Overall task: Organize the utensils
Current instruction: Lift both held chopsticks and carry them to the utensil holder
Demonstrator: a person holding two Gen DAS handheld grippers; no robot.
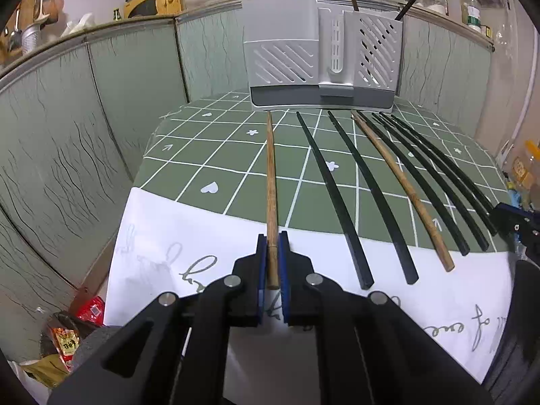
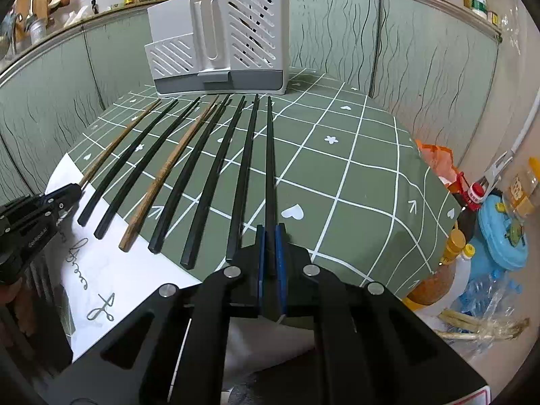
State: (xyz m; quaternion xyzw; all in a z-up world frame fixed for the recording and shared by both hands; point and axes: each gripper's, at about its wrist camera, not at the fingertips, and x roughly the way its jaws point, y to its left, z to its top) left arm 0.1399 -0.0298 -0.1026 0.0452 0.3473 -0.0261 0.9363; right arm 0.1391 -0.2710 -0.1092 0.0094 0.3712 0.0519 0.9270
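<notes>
The left tool is clamped on the near end of a brown wooden chopstick lying at the left of the row on the green checked desk. The right tool pinches the rightmost black chopstick, both pointing toward the white slotted utensil holder.

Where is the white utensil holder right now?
The white utensil holder stands upright at the table's far edge against the green wall, just beyond the chopstick tips; both wrist views show it.

A green tablecloth gridded in white, with white hearts and flowers. Brown wooden chopstick; glossy black chopstick. Pale grey slotted utensil holder. Blue gripper pads.
</notes>
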